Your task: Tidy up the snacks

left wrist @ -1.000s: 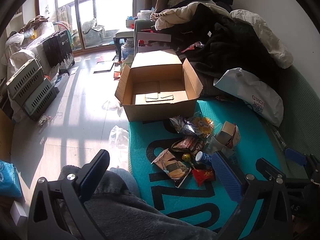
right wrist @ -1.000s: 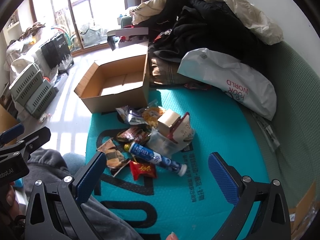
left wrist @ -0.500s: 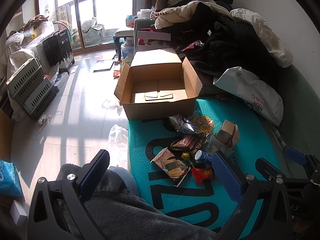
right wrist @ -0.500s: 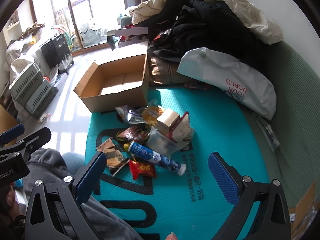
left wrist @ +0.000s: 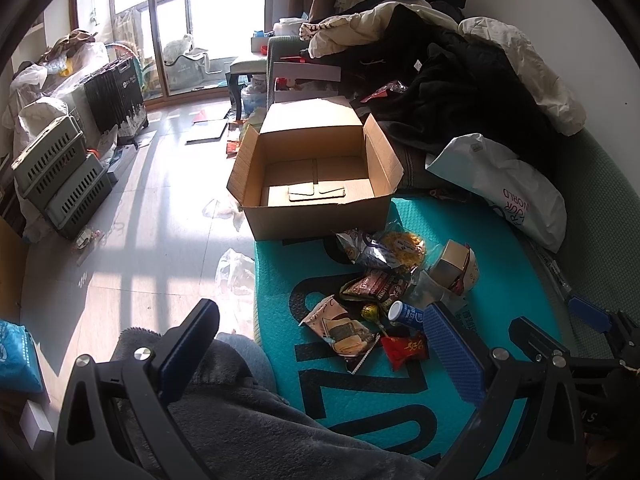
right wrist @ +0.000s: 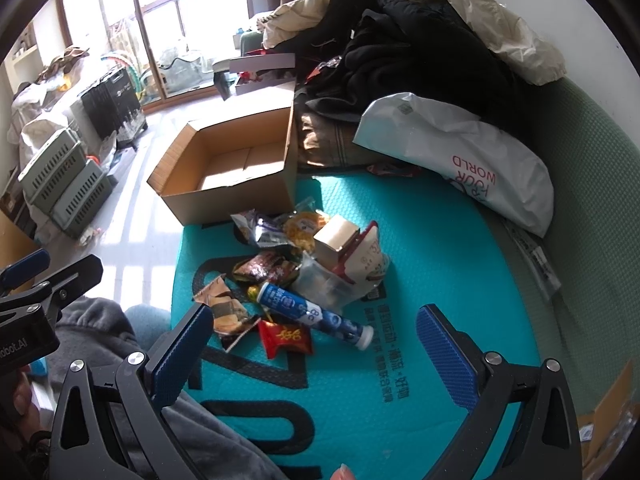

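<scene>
Right claw [right wrist: 312, 354]: spread wide, holding nothing, above one blue tube [right wrist: 314, 315] and one red packet [right wrist: 285, 337] on the teal mat [right wrist: 420, 248]. Left claw [left wrist: 320, 354]: spread, holding nothing, near the same snack pile [left wrist: 384, 280]. One open cardboard box [left wrist: 320, 184] beyond, touching the mat's far edge.

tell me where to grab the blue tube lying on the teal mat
Grip the blue tube mid-body, fingers across its narrow width, coming straight down. It lies flat, its far end tucked among wrappers, its white-capped end free on the teal mat; the open right gripper hovers nearest.
</scene>
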`<state>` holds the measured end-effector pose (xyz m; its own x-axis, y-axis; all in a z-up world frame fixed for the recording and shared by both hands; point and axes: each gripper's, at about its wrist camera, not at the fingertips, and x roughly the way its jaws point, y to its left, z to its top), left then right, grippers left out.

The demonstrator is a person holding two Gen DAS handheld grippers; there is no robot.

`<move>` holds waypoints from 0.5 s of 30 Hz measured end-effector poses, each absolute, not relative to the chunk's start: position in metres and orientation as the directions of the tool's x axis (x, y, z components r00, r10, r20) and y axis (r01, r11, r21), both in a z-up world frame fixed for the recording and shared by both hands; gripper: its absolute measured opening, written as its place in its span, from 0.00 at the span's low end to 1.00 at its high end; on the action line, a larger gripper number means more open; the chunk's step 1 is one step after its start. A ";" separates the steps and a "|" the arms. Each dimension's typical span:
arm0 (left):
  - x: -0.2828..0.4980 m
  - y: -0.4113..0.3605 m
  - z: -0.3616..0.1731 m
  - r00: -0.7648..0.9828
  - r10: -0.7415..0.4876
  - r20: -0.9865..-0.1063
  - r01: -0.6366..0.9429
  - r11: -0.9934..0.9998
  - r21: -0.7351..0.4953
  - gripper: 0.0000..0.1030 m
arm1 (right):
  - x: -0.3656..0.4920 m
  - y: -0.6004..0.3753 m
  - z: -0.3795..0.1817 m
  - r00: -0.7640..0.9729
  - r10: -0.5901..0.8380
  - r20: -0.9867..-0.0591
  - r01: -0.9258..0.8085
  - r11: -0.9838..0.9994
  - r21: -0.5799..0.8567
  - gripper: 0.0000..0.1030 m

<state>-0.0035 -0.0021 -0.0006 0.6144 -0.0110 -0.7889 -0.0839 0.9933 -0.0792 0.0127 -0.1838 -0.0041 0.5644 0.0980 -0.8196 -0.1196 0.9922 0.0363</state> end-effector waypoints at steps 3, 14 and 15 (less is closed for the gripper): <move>-0.003 -0.003 -0.001 0.615 -0.011 -0.789 -0.083 0.993 -0.079 1.00 | 0.012 -0.184 -0.004 0.565 0.100 -0.819 -0.120 0.992 0.039 1.00; 0.001 -0.006 -0.008 0.601 -0.017 -0.799 -0.075 0.994 -0.077 1.00 | 0.012 -0.187 -0.011 0.556 0.119 -0.823 -0.121 0.991 0.062 1.00; 0.001 -0.007 -0.010 0.596 -0.017 -0.803 -0.074 0.994 -0.076 1.00 | 0.013 -0.188 -0.013 0.553 0.123 -0.824 -0.122 0.990 0.066 1.00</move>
<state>0.0014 -0.0069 -0.0099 0.5959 -0.0172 -0.8029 -0.0740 0.9943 -0.0763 0.0130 -0.1878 -0.0131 0.5527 0.1228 -0.8243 -0.1215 0.9904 0.0661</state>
